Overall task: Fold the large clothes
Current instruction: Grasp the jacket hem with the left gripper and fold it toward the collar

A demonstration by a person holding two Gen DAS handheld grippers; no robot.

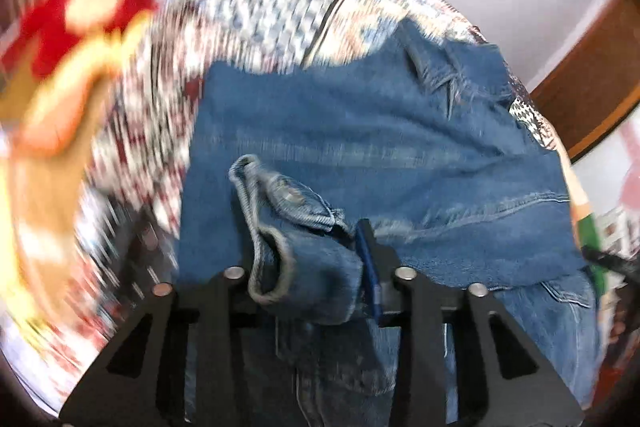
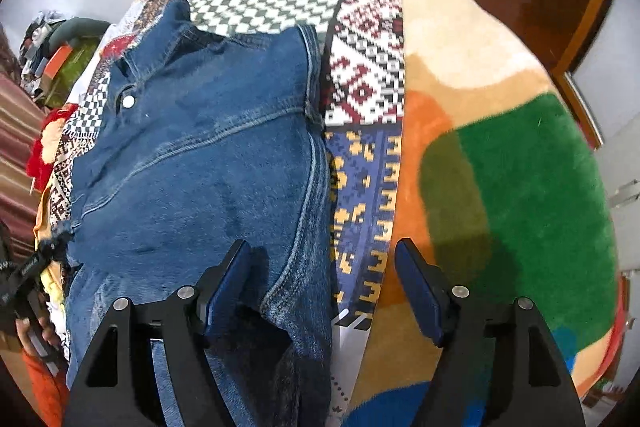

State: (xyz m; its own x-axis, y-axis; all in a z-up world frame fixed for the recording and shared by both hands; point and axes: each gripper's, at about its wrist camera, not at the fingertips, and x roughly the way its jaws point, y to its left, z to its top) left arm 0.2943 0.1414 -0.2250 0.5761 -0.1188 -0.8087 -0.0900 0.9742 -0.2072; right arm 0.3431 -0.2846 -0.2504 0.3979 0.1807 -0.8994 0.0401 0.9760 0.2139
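Left wrist view: the left gripper has its jaws narrow, and a cuffed sleeve of the denim jacket is bunched between them; only the right blue pad shows, with the cloth against it. The rest of the jacket lies spread on a patterned quilt, which is blurred on the left.

Right wrist view: the right gripper stands with jaws wide and holds nothing. Its left pad is over the jacket's near edge, its right pad over a multicoloured rug. The jacket lies flat on the quilt, collar away from the camera, a snap button showing. A person's hand shows at the left edge
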